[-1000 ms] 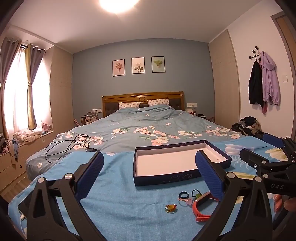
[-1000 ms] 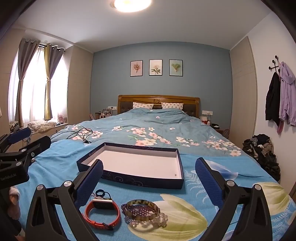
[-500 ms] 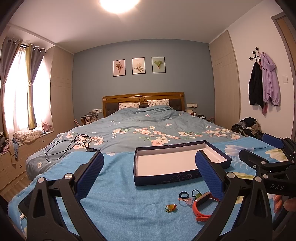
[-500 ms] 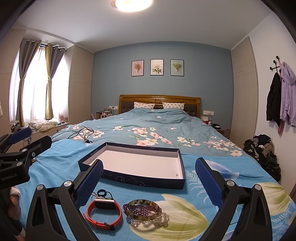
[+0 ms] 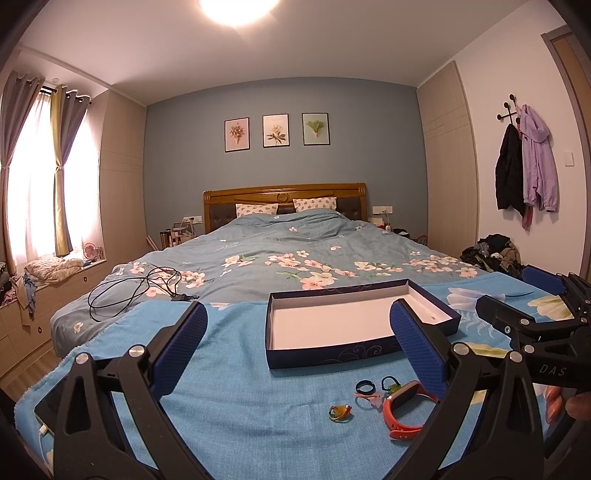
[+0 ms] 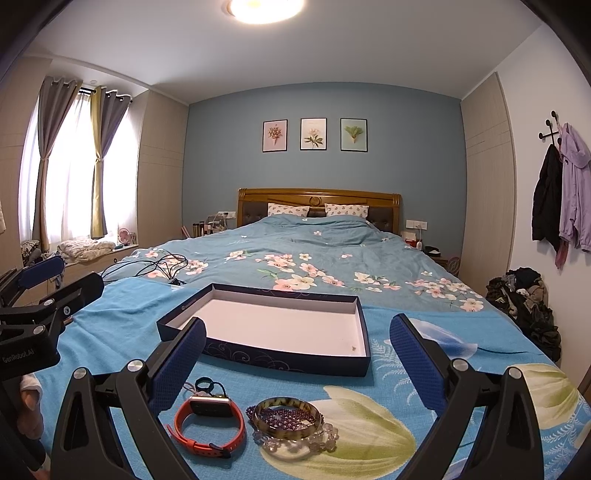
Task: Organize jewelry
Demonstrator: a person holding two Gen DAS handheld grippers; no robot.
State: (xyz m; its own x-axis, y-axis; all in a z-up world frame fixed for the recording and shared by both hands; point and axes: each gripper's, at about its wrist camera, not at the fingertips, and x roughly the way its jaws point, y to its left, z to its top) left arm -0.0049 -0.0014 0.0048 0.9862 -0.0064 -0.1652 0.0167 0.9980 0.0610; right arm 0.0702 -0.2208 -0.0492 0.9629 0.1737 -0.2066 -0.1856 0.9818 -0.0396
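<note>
Holding both grippers wide apart, we hover the left gripper (image 5: 298, 345) and right gripper (image 6: 297, 353). We see an orange rubber watch (image 6: 207, 424) near the shallow dark-blue cardboard box (image 6: 284, 354).

Light: I see a bright ceiling lamp (image 5: 238, 9) glaring overhead, daylight blowing out the window (image 6: 68, 177).
Edges: fisheye-bent, dark corners.
Focus: sharp.

I see the shallow navy box (image 6: 280, 354) lying open and empty on the bed, orange watch (image 6: 207, 424) and bangles (image 6: 291, 421) just before it

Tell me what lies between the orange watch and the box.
In the right wrist view, a dark ring lies between the orange watch and the box; otherwise bare blue blanket.
</note>
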